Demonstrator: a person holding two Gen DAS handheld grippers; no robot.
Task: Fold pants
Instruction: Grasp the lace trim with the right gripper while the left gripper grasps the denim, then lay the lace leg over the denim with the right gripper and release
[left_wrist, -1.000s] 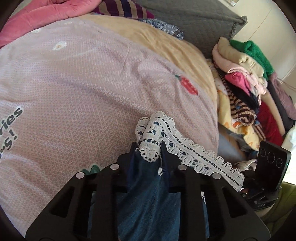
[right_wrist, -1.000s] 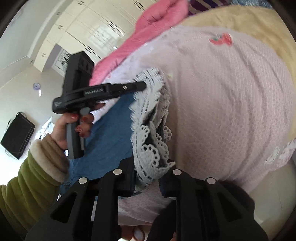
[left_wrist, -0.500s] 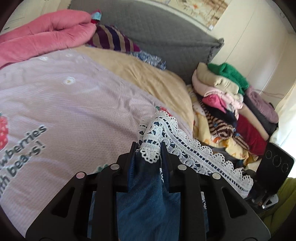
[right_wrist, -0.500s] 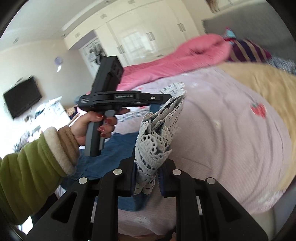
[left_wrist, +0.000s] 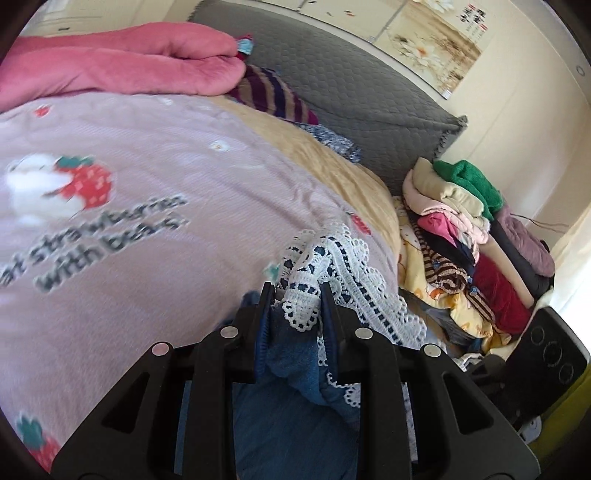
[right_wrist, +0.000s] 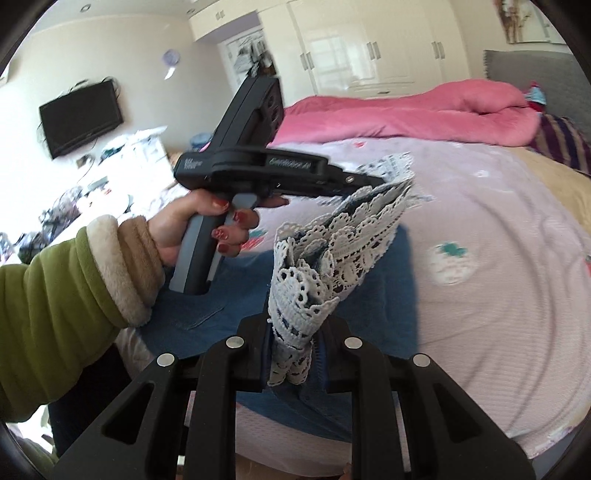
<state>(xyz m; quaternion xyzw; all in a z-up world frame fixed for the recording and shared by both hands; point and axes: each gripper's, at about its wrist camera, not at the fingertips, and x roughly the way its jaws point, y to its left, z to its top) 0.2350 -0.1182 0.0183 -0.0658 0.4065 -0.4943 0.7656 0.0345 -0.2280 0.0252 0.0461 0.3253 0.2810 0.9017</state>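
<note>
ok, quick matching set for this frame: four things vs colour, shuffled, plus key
1. pants
2. lace hem
3. duvet
4. headboard

A. white
B. grey
C. blue
D. pink

Pairs: 1-C, 2-A, 3-D, 4-B

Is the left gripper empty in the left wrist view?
No: the left gripper is clamped on the lace hem of the blue pants.
</note>
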